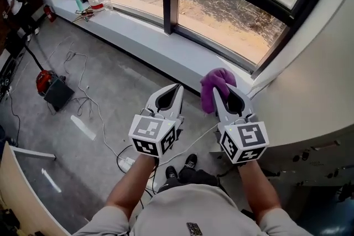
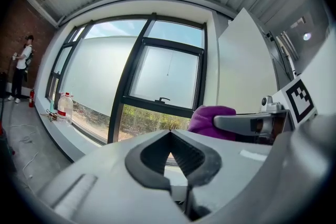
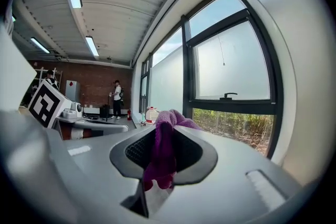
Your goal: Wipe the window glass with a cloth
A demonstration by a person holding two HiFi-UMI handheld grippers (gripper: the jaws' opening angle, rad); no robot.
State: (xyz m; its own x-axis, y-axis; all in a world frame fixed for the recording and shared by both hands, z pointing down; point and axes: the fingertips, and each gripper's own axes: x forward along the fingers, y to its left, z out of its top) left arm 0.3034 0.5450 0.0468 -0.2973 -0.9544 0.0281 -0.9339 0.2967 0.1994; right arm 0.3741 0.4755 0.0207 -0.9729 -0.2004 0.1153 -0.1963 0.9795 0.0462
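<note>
Before the grey window sill point(image 1: 166, 50), right tongs point(image 3: 164, 139) pinch a crumpled purple cloth point(image 1: 214, 83); left tongs point(image 1: 177, 88) sit closed, holding nothing.

Dark-framed window point(image 1: 221, 19), grey floor point(image 1: 116, 77) with loose cables point(image 1: 82, 91), brick far wall point(image 3: 94, 81)
</note>
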